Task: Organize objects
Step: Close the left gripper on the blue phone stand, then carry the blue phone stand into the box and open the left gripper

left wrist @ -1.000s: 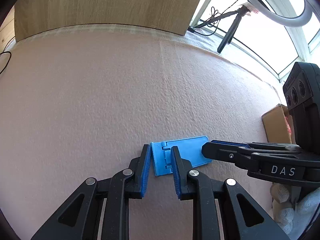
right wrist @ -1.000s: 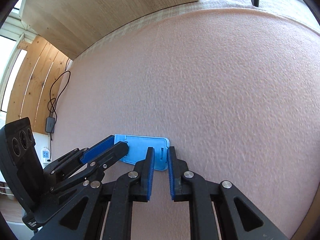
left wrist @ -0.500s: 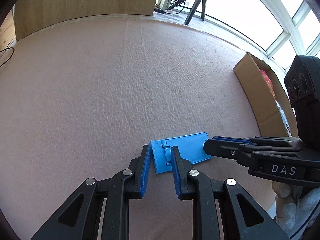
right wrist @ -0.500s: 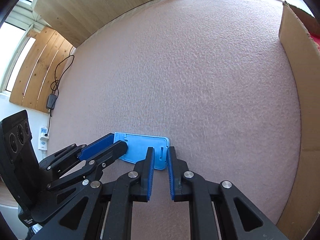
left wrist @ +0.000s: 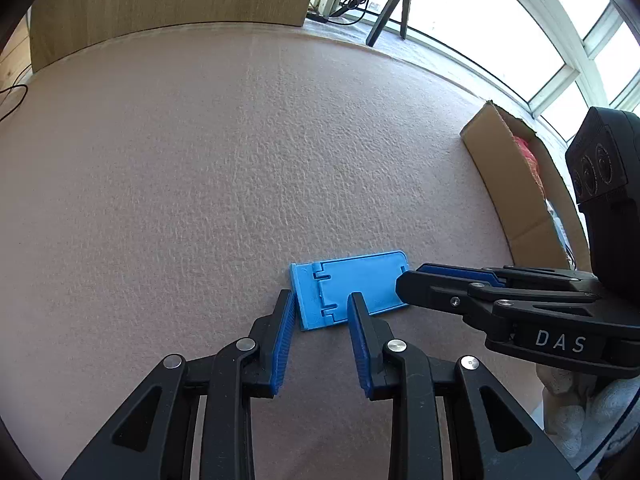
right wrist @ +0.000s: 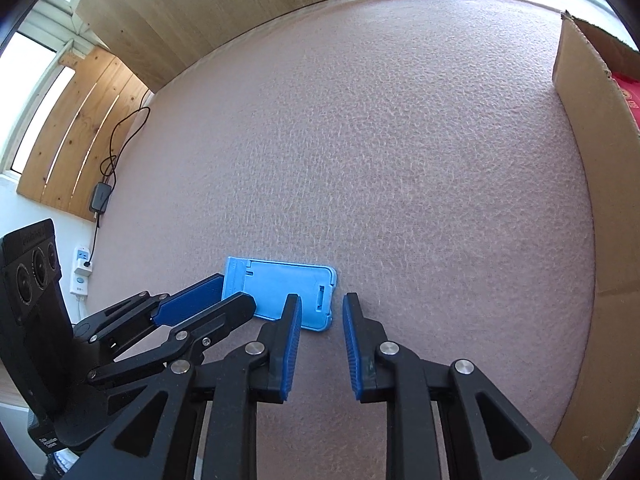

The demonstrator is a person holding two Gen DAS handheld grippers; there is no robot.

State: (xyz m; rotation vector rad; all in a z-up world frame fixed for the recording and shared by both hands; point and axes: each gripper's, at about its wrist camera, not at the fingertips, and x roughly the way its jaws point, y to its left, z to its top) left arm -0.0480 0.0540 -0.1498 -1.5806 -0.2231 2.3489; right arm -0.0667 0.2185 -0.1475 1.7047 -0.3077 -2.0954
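Covering both ends of blue stand [left wrist: 352,288]: left gripper [left wrist: 322,308], right gripper [right wrist: 320,312], jaws apart; contact unclear.

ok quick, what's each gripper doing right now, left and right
Left gripper: open, fingers either side of the blue folding stand's end, not clamped.
Right gripper: open, at its other end, holding nothing.

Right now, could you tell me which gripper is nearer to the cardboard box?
The right. The right gripper sits at the blue folding stand's end facing the cardboard box; the left gripper is at the stand's far end, away from the box.
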